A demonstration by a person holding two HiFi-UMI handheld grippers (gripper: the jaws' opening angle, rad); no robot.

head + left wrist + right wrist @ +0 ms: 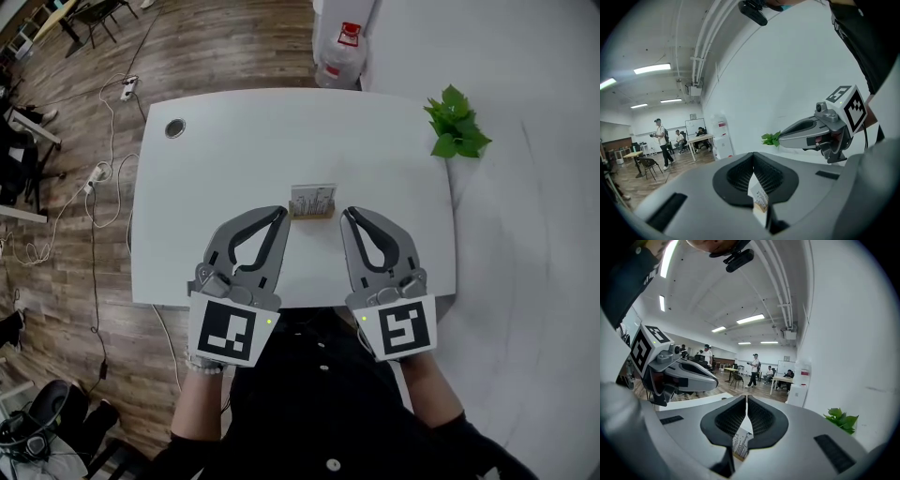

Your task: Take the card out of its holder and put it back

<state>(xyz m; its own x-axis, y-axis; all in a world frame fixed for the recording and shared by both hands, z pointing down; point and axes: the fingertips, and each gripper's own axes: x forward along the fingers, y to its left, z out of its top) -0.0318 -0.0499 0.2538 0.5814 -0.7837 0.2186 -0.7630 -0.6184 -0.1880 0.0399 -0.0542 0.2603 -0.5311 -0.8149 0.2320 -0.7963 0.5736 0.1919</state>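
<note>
Evidently the task stands at its very start: the card is upright in its small wooden holder at the middle of the head view, on the white table, and neither tool has hold of it. The left gripper comes up from the lower left of the frame and the right gripper from the lower right. Their tips flank the holder, each just beside one end of it and apparently not touching. Each gripper's own view shows its jaws clenched tip to tip with nothing caught between them. In the left gripper view the card shows low in the frame, through the gap below the closed tips. In the right gripper view the card sits the same way, low and just left of centre. My reading is that this is the approach before the pull-out. The next move calls for one gripper to open, rise to the card's top edge and close on the thin sheet squarely. The other would need to open and clamp the holder, or press on it, so the light block does not lift or tip. A straight upward pull would suit the slot best.
</note>
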